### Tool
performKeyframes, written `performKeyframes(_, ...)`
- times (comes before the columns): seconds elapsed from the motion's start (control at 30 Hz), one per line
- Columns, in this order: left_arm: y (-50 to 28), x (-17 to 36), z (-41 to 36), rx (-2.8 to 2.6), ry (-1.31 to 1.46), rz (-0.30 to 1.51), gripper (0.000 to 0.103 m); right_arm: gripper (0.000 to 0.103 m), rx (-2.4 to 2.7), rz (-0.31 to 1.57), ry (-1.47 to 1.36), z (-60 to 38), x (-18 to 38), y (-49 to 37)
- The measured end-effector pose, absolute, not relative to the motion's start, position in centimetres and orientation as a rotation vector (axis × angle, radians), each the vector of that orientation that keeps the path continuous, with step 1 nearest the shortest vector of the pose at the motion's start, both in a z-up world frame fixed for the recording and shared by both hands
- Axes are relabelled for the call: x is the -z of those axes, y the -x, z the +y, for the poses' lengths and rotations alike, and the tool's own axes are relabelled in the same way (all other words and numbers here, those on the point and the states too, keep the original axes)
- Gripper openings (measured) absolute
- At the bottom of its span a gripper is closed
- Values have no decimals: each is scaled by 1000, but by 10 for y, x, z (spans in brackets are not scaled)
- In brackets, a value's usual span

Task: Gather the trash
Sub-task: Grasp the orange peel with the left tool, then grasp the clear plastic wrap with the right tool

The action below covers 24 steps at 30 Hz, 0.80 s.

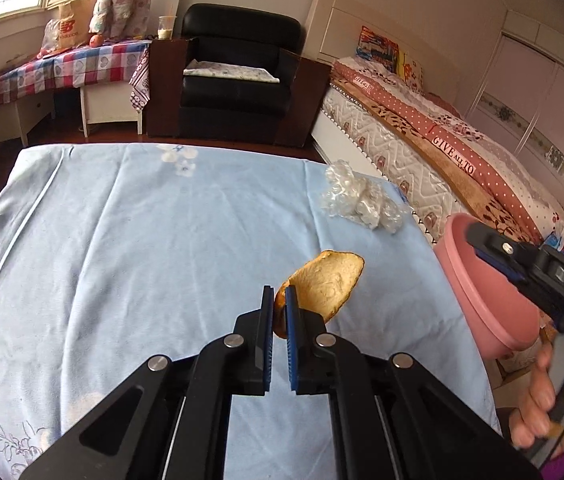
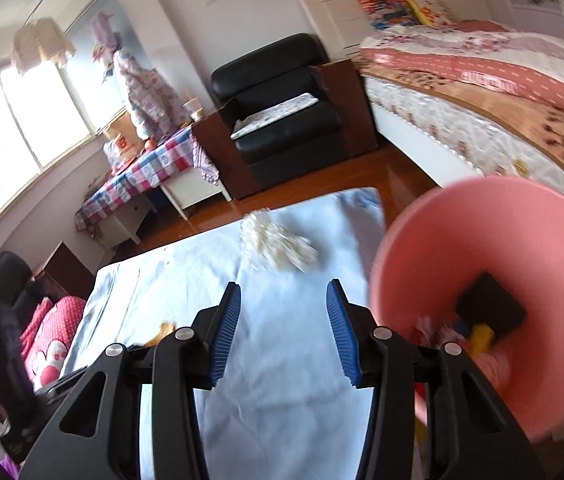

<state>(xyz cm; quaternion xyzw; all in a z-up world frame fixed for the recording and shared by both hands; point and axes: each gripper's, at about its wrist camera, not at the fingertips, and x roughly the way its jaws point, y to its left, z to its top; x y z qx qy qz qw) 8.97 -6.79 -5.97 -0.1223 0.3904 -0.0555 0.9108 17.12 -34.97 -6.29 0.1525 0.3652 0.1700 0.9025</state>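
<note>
Peel: a dried orange peel (image 1: 327,282) is pinched at its lower edge in my left gripper (image 1: 279,312), held above the pale blue tablecloth (image 1: 122,240).
Left gripper: clenched on the peel, pads tight against it.
Right gripper: my right gripper (image 2: 283,320) grips the rim of a pink bin (image 2: 481,248), one finger inside it and one outside, as the left camera shows; my hand (image 1: 541,396) is wrapped round the handle.
Bin: scraps lie at its bottom.
Plastic: a crumpled clear wrapper (image 1: 357,200) lies near the table's far right corner, apart from the peel.
</note>
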Motion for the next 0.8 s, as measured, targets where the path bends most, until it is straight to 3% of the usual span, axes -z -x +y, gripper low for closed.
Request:
performKeyframes(0.13,-89,65,-55,117,290,818,5,46,-378,763,-264,-328,63,-201)
performKeyframes(0.2,-90,69,-52,120,304,827,5,57,-380,774,-222,-316,66,-217)
performKeyframes(0.37,-93,76,-46,138,343,846,5,62,-402,814,-147,-296,82,-251)
performKeyframes(0.73,-100,85,-40,161,392,867,5,63,-377,879,-85,-282,107,-270)
performKeyframes(0.8,-99,84,-41,160,385,863,5,55,-381,908,-86,-282,110,-268)
